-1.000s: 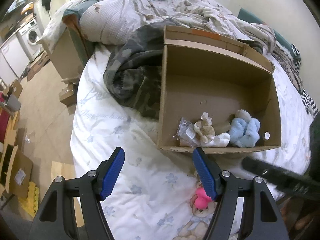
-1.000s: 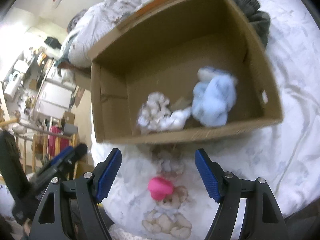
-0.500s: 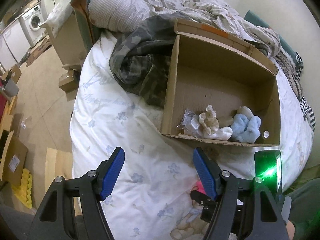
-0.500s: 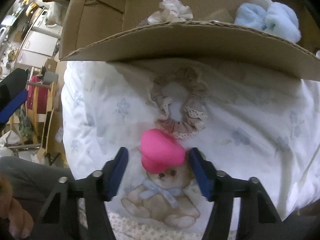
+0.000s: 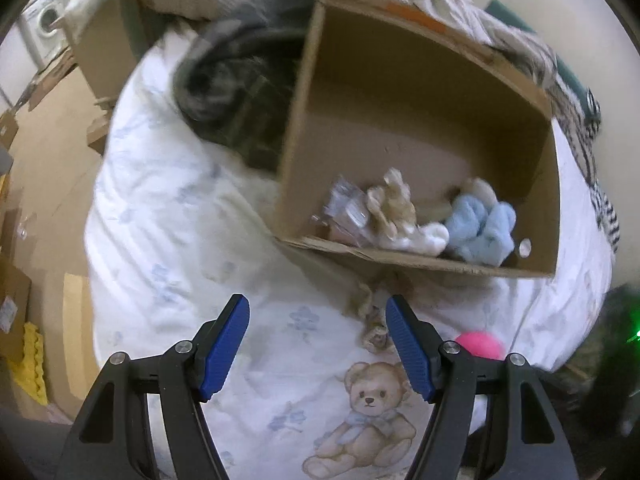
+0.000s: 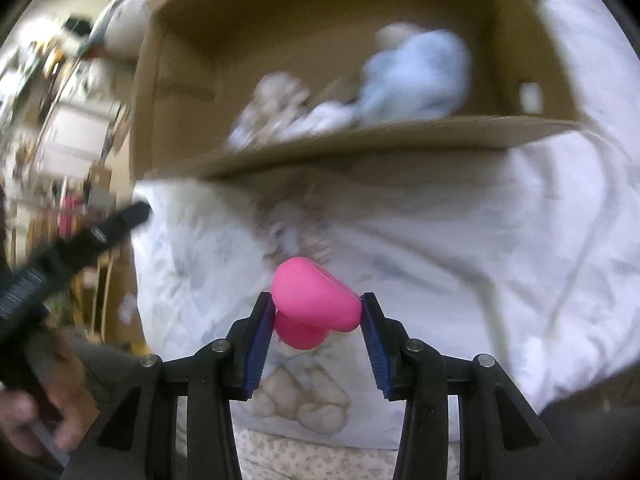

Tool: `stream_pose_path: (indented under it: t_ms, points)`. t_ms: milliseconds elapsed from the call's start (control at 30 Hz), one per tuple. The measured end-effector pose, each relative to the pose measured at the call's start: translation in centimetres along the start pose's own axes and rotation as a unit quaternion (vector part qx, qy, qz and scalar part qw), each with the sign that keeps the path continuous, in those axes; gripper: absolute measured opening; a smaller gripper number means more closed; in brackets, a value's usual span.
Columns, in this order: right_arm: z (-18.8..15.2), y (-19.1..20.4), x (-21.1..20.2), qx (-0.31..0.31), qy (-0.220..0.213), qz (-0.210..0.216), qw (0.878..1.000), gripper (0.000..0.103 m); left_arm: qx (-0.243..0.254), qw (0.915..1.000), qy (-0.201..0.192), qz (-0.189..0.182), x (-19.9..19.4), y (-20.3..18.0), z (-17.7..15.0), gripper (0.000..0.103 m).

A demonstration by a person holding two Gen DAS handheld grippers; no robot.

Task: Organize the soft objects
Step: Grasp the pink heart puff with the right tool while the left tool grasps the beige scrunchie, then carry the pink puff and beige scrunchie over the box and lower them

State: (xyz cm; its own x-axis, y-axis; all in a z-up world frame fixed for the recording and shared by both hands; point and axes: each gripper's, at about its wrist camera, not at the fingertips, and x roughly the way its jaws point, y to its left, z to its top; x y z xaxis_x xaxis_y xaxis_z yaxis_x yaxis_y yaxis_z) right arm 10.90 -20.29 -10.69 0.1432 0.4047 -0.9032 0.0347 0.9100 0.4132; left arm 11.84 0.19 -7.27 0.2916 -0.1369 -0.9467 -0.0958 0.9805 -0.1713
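My right gripper is closing, its blue pads pressing both sides of a soft pink toy just above the bear-print sheet. The same pink toy shows in the left wrist view, right of my left gripper, which hangs open over the sheet with nothing between its fingers. A beige lace scrunchie lies on the sheet by its right finger and appears blurred as the scrunchie ahead of the toy. The open cardboard box holds a light blue plush and cream soft items.
A camouflage blanket is bunched against the box's left side, with rumpled bedding behind. The bed drops off at the left to a floor with cardboard and a washing machine. A hand holds the other tool at the lower left.
The right gripper came down onto the pink toy and closed around it; the box has come back into fuller view. The left gripper sank closer to the bed, still open.
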Motion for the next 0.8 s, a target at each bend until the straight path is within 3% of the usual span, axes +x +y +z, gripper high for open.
stream_pose_path:
  t_ms: [233, 500, 567, 600, 633, 800]
  points:
    - [0.8, -3.0, -4.4, 0.058, -0.068, 0.002, 0.996, 0.046, 0.045, 0.9978, 0.043, -0.024, 4.7, -4.0, -0.9, 0.068]
    - [0.8, -3.4, -4.1, 0.064, -0.068, 0.004, 0.996, 0.046, 0.075, 0.9936, 0.084, 0.001, 9.1, -6.4, -1.3, 0.067]
    - [0.7, -3.1, -3.7, 0.061, -0.066, 0.003, 0.996, 0.046, 0.086, 0.9922, 0.09, 0.004, 9.6, -7.0, -1.6, 0.045]
    - [0.7, -3.1, -3.6, 0.061, -0.066, 0.003, 0.996, 0.046, 0.095, 0.9912, 0.092, 0.003, 9.7, -7.3, -1.7, 0.027]
    - [0.6, -3.0, -3.5, 0.06, -0.065, 0.004, 0.996, 0.046, 0.103, 0.9906, 0.09, 0.003, 9.6, -7.7, -1.9, 0.017]
    - [0.6, -2.4, -3.3, 0.047, -0.066, 0.007, 0.997, 0.046, 0.1, 0.9918, 0.079, -0.012, 8.6, -8.0, -2.2, 0.01]
